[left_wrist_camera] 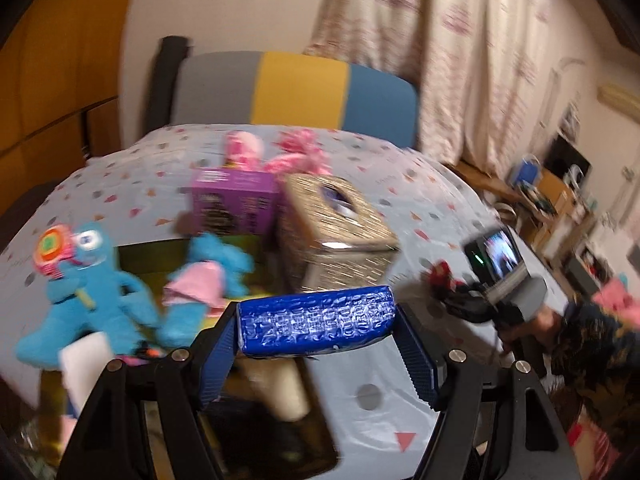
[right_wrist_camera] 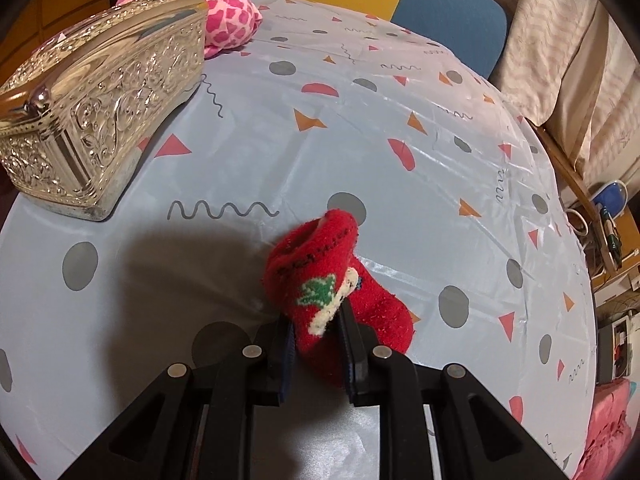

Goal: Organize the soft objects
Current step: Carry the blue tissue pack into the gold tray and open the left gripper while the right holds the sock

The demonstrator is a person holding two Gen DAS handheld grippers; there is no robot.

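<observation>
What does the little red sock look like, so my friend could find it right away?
Look at the pale blue tablecloth with coloured shapes, to the right of the shiny silver box. Near the table's front, the right gripper pinches the sock. It is a fuzzy bright red sock with a green and white picture on its side, the only red soft thing there; the plush toy behind the box is spotted pink.

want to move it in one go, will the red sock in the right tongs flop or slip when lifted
The red sock looks fuzzy and thin, so it will probably droop on both sides of the right tongs. Its nap against the pads likely resists slipping. It seems very light, so lifting it should hardly tug the tablecloth.
</observation>
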